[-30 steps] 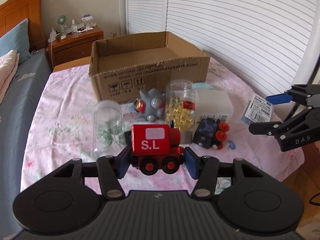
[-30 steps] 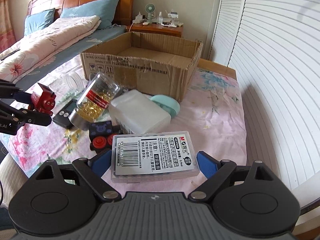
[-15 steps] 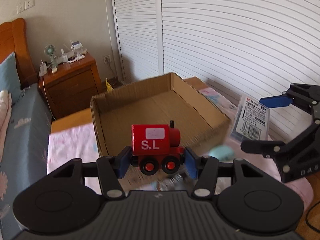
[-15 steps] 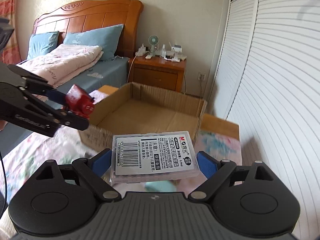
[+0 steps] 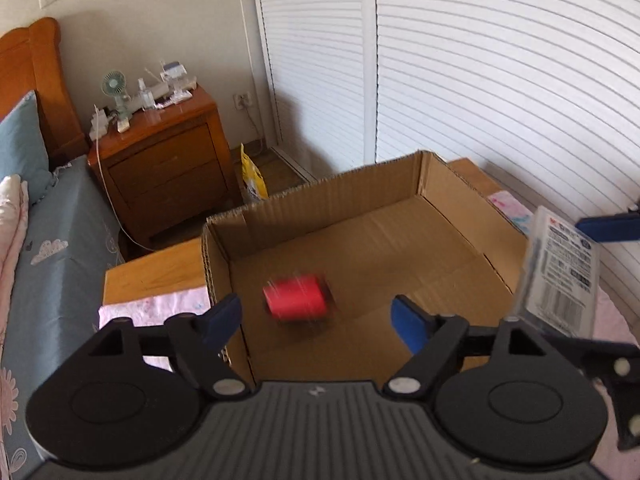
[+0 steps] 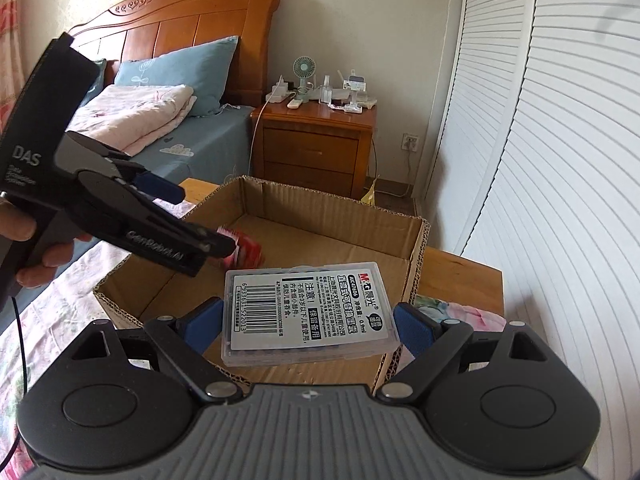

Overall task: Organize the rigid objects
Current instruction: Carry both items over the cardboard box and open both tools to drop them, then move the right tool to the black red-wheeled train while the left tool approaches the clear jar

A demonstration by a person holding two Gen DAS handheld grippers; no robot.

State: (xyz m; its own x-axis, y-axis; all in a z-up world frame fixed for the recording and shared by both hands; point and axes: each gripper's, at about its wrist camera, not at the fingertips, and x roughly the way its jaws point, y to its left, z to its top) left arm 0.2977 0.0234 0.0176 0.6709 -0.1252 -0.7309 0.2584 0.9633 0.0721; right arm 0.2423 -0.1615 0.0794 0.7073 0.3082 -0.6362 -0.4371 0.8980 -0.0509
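left tongs (image 5: pixel 316 320) opening, red toy (image 5: pixel 295 295) free over cardboard box (image 5: pixel 420 220) | right tongs (image 6: pixel 308 326) clasping plastic case (image 6: pixel 308 312)

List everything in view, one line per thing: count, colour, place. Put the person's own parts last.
cardboard box: one, brown, open-topped, on the table below both grippers.
toy train: one, red, blurred, inside the box space, clear of the left pads.
plastic case: one, clear with a white barcode label, between the right pads over the box.
tablecloth: one, pink floral, on the table beside the box.
nightstand: one, brown wood, beside the bed.
desk fan: one, pale green, on the nightstand.
pillow: one, blue, at the headboard.
louvred doors: white, behind the box.
left gripper: black, blue pads, jaws opening, nothing between them.
right gripper: black, blue pads, gripping the case.
hand: one, holding the left gripper.
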